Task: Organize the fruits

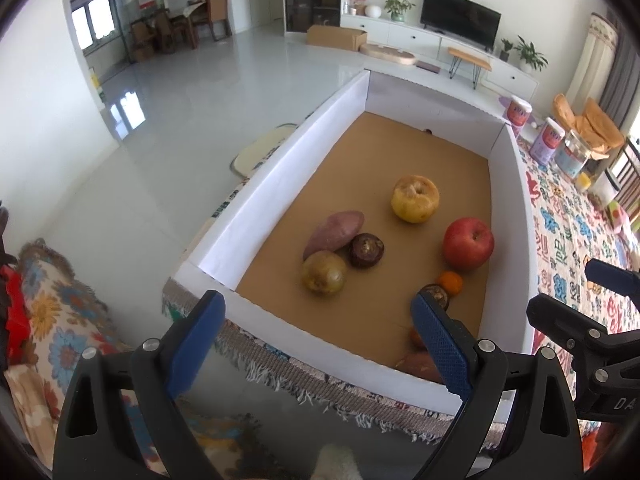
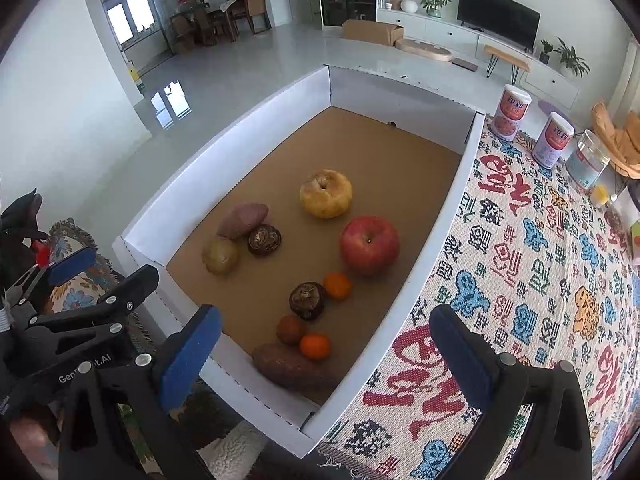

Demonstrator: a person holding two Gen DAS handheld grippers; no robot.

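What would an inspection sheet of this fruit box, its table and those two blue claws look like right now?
Surface: patterned woven tablecloth under a shallow white cardboard box with brown floor.
Job's things: red apple, yellow apple, two small oranges, two sweet potatoes and dark round fruits, all lying in the box.
Clutter: two pink canisters, a glass jar.
Grippers: left claw and right claw both open, holding nothing.
Cables: nothing seen.
Surroundings: living room, black television, potted plants, cardboard carton on the floor.

The black left tool (image 1: 316, 344) with blue-padded fingers and the matching right tool (image 2: 324, 352) both gape wide, empty, side by side.
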